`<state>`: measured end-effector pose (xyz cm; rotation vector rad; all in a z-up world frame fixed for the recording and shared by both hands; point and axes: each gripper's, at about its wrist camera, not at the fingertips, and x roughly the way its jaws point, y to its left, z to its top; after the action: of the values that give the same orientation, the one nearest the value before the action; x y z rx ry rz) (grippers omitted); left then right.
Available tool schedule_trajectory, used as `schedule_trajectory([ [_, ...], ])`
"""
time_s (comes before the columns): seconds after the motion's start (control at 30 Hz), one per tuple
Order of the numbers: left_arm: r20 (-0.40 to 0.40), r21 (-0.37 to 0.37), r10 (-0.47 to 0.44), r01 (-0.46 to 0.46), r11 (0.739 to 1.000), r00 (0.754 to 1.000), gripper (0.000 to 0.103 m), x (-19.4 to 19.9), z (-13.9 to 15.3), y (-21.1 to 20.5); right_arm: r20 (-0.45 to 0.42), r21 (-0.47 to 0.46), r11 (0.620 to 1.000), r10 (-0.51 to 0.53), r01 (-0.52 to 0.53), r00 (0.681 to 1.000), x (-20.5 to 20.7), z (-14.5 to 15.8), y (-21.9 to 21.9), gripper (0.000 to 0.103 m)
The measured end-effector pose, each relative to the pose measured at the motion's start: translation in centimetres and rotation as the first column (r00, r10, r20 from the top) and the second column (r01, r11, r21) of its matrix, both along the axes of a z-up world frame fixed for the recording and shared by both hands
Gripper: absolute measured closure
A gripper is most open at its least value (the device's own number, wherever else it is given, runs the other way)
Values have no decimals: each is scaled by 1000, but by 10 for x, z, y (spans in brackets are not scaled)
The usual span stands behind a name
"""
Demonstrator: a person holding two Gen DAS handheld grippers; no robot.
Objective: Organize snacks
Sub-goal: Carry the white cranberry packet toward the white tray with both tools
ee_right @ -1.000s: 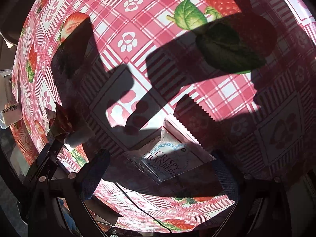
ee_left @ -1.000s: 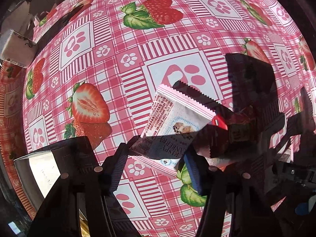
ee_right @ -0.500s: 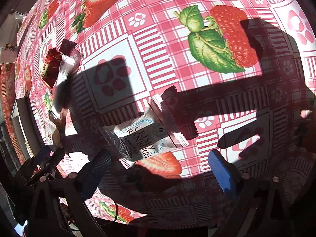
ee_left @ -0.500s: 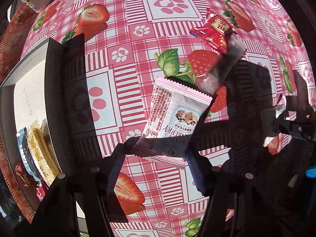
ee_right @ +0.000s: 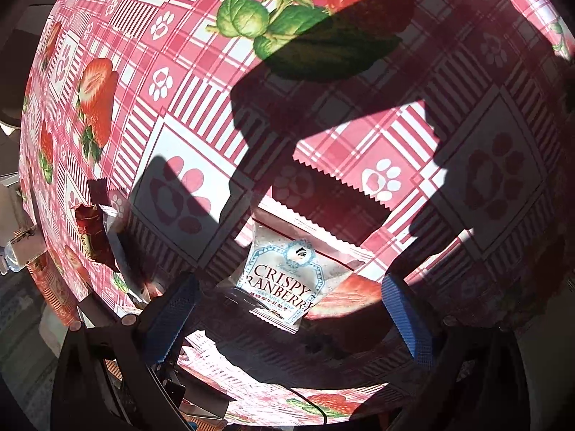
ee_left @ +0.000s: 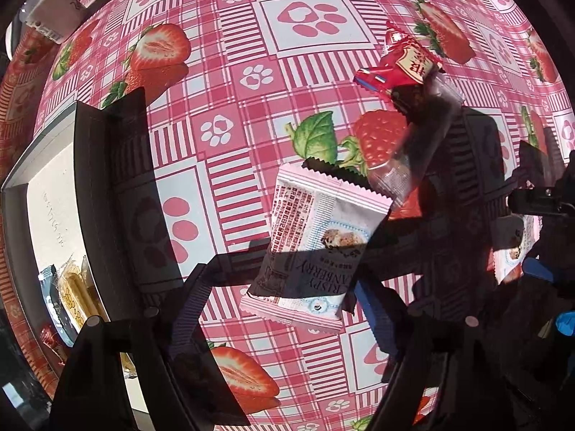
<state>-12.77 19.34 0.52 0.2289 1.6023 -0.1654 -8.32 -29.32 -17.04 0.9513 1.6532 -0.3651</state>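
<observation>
**Operator:** I'm starting at the left gripper (ee_left: 284, 298). Its jaws have just been opening, and they are standing apart now. A pink-and-white foil snack packet printed "Crispy Cranberry" (ee_left: 316, 240) is sitting between the fingers, its lower edge at fingertip level. The pads are not squeezing it; whether one blue pad (ee_left: 373, 305) is touching the packet's corner I cannot tell.

**Observer:** And what is lying beyond it?

**Operator:** Just past that packet's upper right corner a clear plastic-wrapped snack bar (ee_left: 413, 154) is lying, and a red foil snack wrapper with gold lettering (ee_left: 402, 68) is resting at the bar's far end. All of it is sitting on the pink checked tablecloth with strawberries and paw prints (ee_left: 251, 115). At the left edge a dark-walled box with a white floor (ee_left: 82, 165) is holding a few yellow snack sticks (ee_left: 73, 294) in its near end.

**Observer:** And the other side?

**Operator:** The right gripper (ee_right: 284, 312) is pointing steeply down with its jaws wide apart and gripping nothing. A second "Crispy Cranberry" packet (ee_right: 280, 280) is lying flat on the cloth between the ribbed blue fingers (ee_right: 172, 316), clear of both. Deep shadow from the rig is falling across much of the cloth.
</observation>
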Motion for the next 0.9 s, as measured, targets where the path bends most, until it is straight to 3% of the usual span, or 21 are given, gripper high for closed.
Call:
schedule_trajectory([
  [0.1, 5, 6, -9, 9, 1000, 1000, 11, -3, -5, -10, 5, -53, 995, 83, -82, 997, 12, 8, 22, 1],
  [0.2, -1, 12, 3, -3, 1000, 1000, 1, 0, -31, -3, -7, -101, 983, 151, -151, 988, 17, 9, 36, 1],
  [0.47, 6, -21, 11, -11, 1000, 1000, 0, 13, -39, 7, -65, -163, 939, 297, -304, 953, 22, 4, 70, 0],
  [0.67, -6, -5, 25, -25, 1000, 1000, 0, 2, -19, 3, -78, -209, 898, 381, -388, 921, 29, 14, 122, 21],
  [0.8, 3, -13, -1, 1, 1000, 1000, 13, -3, -4, -3, -69, -220, 865, 447, -451, 892, 39, 24, 142, 45],
  [0.87, 24, -20, -29, 30, 999, 999, 30, -6, 4, -9, -55, -212, 855, 473, -473, 879, 39, 28, 143, 50],
  [0.9, 33, -25, -47, 48, 999, 998, 47, -7, 8, -12, -57, -218, 847, 484, -484, 873, 34, 31, 146, 50],
])
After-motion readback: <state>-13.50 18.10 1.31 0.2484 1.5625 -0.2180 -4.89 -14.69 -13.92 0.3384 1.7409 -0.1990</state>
